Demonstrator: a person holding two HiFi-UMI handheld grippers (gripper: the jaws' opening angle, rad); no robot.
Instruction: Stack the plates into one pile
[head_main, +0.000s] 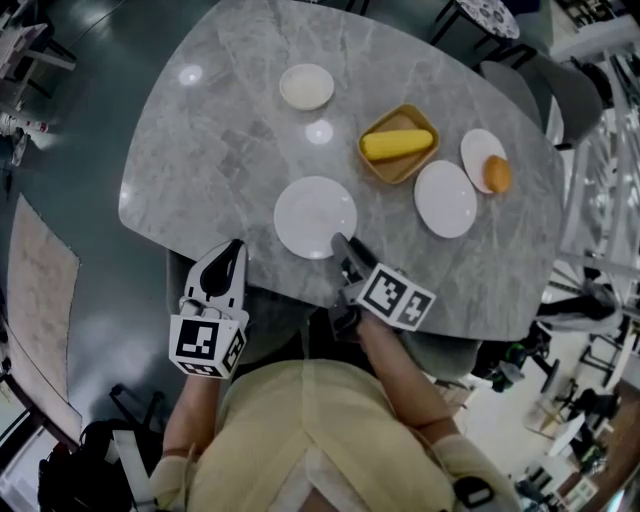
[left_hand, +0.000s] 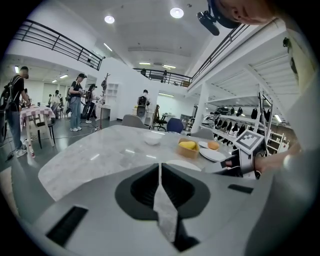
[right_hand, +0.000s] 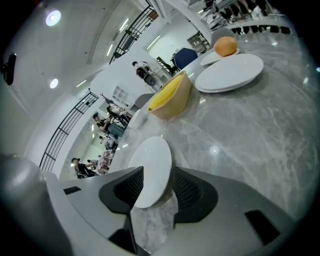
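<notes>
Plate (head_main: 315, 217) sits near the front edge of the table (head_main: 200, 150), rim pinched in the right claw (head_main: 340, 243); second plate (head_main: 445, 198) off to its right, beside a yellow bowl (head_main: 398, 143); left claw (head_main: 232, 250) closed on nothing, just off the table.

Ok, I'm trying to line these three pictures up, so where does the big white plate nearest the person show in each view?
Head view: white plate at the table's near edge, mid-picture.
Left gripper view: a thin sliver just above the jaws, right of centre.
Right gripper view: low centre, its rim between the jaws.
Shared landmark: the yellow bowl, beyond the plate in all three.
</notes>
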